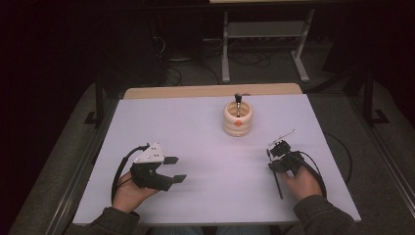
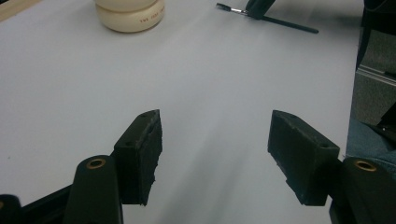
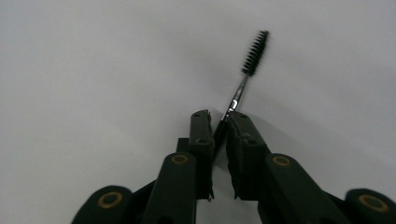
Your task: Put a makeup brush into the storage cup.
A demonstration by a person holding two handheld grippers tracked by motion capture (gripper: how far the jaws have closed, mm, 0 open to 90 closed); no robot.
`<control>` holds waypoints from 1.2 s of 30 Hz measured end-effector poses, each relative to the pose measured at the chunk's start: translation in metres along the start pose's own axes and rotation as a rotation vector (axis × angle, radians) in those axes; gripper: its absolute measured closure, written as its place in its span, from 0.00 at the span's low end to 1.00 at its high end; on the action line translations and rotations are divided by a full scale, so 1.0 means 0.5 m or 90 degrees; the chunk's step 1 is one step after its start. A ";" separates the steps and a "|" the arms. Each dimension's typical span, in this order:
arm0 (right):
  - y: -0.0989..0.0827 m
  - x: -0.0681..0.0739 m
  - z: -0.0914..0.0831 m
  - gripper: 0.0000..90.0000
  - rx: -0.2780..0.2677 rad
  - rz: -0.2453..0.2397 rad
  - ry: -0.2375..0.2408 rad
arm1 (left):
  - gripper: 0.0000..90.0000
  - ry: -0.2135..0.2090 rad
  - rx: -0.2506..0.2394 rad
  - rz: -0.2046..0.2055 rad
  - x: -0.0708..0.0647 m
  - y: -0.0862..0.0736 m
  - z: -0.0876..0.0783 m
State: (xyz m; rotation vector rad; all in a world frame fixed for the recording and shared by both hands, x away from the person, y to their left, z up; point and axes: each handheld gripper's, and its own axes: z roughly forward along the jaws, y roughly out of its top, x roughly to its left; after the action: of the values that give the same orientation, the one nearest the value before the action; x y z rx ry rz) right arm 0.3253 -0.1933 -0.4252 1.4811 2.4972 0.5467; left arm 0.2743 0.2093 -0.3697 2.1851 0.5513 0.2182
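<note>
From the high view I get a dim room: the floor and the far background sink almost to black, while the pale surface (image 1: 210, 147) is the one bright patch, lit evenly from above with no glare. Shadows there are faint and soft, just a smudge under the ringed holder (image 1: 237, 119). The picture is grainy and slightly soft throughout. In the left gripper view the near black pads (image 2: 140, 154) are a little blurred, and broad soft streaks of shadow cross the surface. The right gripper view is greyer (with darkening toward the corners), and the brush (image 3: 254, 53) bristles look reasonably sharp.
</note>
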 end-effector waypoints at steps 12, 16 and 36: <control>-0.001 -0.004 0.000 0.94 -0.005 -0.001 0.005 | 0.39 0.001 -0.001 0.001 0.001 0.000 -0.001; -0.004 -0.007 0.000 0.94 -0.011 -0.011 0.013 | 0.39 -0.001 -0.002 0.001 0.001 0.000 0.000; -0.002 -0.020 -0.033 0.95 -0.061 0.006 0.062 | 0.39 -0.001 0.000 0.002 0.000 0.000 0.002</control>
State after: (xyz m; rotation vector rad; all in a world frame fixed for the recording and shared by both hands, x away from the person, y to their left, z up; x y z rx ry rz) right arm 0.3237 -0.2058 -0.4106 1.4661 2.4982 0.7472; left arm 0.2746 0.2084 -0.3703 2.1857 0.5475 0.2178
